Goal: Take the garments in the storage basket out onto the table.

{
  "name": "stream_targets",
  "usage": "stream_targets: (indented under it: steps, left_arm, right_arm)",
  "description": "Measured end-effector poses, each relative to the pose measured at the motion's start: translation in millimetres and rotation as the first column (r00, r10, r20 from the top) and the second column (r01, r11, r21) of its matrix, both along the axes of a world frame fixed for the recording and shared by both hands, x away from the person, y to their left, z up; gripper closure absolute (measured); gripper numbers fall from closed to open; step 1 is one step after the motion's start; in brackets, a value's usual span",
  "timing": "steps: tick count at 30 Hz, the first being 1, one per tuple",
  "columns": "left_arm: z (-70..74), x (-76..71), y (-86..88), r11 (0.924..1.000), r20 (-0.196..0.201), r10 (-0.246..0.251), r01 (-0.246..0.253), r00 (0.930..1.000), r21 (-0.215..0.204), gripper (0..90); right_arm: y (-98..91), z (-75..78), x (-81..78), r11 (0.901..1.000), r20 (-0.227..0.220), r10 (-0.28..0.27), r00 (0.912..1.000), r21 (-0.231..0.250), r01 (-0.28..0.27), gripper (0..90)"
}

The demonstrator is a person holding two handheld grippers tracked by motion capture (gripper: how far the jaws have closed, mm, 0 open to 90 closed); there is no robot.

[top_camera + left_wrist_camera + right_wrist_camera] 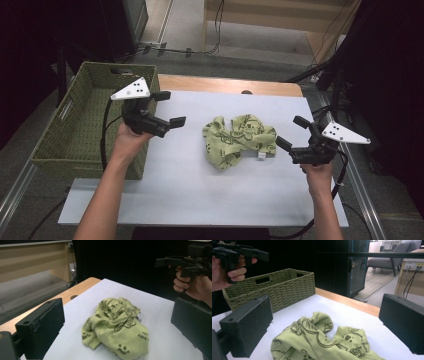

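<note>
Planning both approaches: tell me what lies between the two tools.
In the high view, only a crumpled green printed cloth lies between left tool and right tool.

a crumpled light-green cloth [239, 140] printed with dark cartoon faces lies bunched on the white table top [200, 185], a small white tag at its edge. it sits between the two sets of wide-spread jaws, ahead of each and untouched: left gripper [167, 110] on one side, right gripper [292, 133] on the other.
</note>
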State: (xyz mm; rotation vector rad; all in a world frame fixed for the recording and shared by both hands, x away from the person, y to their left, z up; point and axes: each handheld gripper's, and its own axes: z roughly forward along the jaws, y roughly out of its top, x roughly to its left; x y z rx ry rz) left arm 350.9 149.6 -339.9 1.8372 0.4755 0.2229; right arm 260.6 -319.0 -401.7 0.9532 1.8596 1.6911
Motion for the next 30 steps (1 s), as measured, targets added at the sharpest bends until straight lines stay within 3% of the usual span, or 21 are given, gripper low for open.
stream_targets:
  steps: [8,14,22,30]
  left_arm:
    - [-12.6,-15.5,24.5,0.9982,0.024,0.059,-0.058,0.998,-0.011,0.0]
    - [-23.8,-21.4,35.1,0.9985,0.01,0.05,-0.05,0.9987,-0.021,0.0]
    - [-26.8,-22.9,43.4,0.9987,-0.021,0.037,-0.037,0.9991,-0.035,0.0]
    - [-28.4,-25.3,47.1,0.9985,-0.005,0.038,-0.038,0.9993,-0.04,0.0]
  right_arm:
    - [2.7,1.7,-2.8,1.0,0.003,-0.005,1.0,-0.005,0.005,0.0]
    - [4.6,3.2,-5.4,0.9999,0.01,-0.01,0.9999,-0.01,0.01,0.0]
    - [8.3,2.8,-5.0,0.9998,0.003,-0.002,1.0,-0.021,0.002,0.0]
    - [9.2,3.0,-5.6,0.9997,0.003,0.007,1.0,-0.024,-0.007,0.0]
